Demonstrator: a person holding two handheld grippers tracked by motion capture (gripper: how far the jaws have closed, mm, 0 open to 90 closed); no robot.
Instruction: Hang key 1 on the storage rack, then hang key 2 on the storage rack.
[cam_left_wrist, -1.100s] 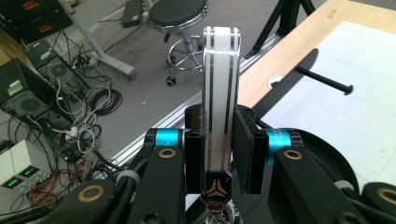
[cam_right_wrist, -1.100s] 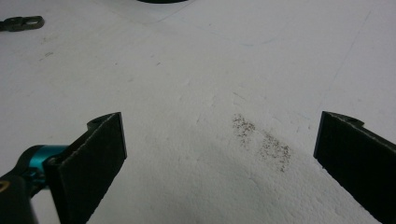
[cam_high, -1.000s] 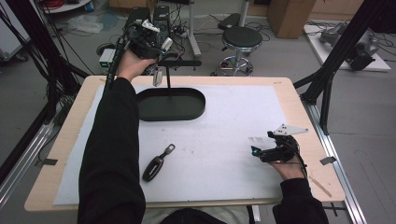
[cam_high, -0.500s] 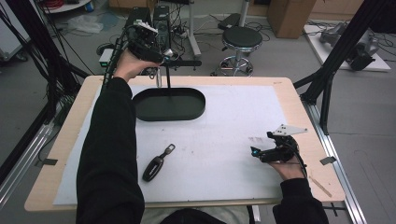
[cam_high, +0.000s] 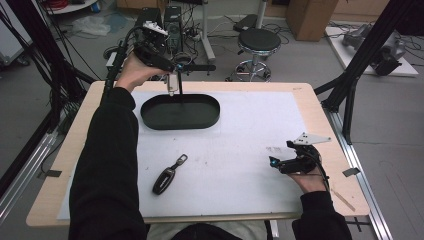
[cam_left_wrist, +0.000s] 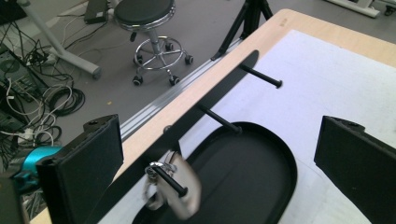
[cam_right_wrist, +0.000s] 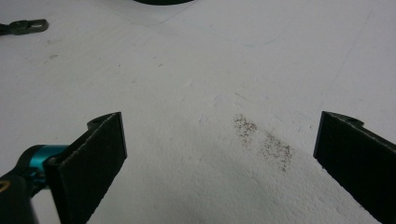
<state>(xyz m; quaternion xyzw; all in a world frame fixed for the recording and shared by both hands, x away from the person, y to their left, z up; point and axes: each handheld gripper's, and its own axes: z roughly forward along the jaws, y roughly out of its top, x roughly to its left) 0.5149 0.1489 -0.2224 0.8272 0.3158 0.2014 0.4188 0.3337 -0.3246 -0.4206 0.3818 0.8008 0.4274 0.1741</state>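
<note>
Hanging from the nearest peg of the key rack (cam_left_wrist: 196, 112) at the desk's far edge, the small padlock (cam_left_wrist: 180, 191) sits just released; the left tongs (cam_left_wrist: 215, 163), jaws just opened, stand apart around it. Back them out straight so neither jaw snags it. Right tongs (cam_right_wrist: 219, 158) rest apart near the right edge; the car key (cam_high: 167, 176) waits near the front.

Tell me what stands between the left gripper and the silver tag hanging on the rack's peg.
Nothing visible does. The left gripper has just been opening its jaws and now stands wide open around the silver tag, which hangs free on the nearest peg of the black rack, above the oval tray.
</note>
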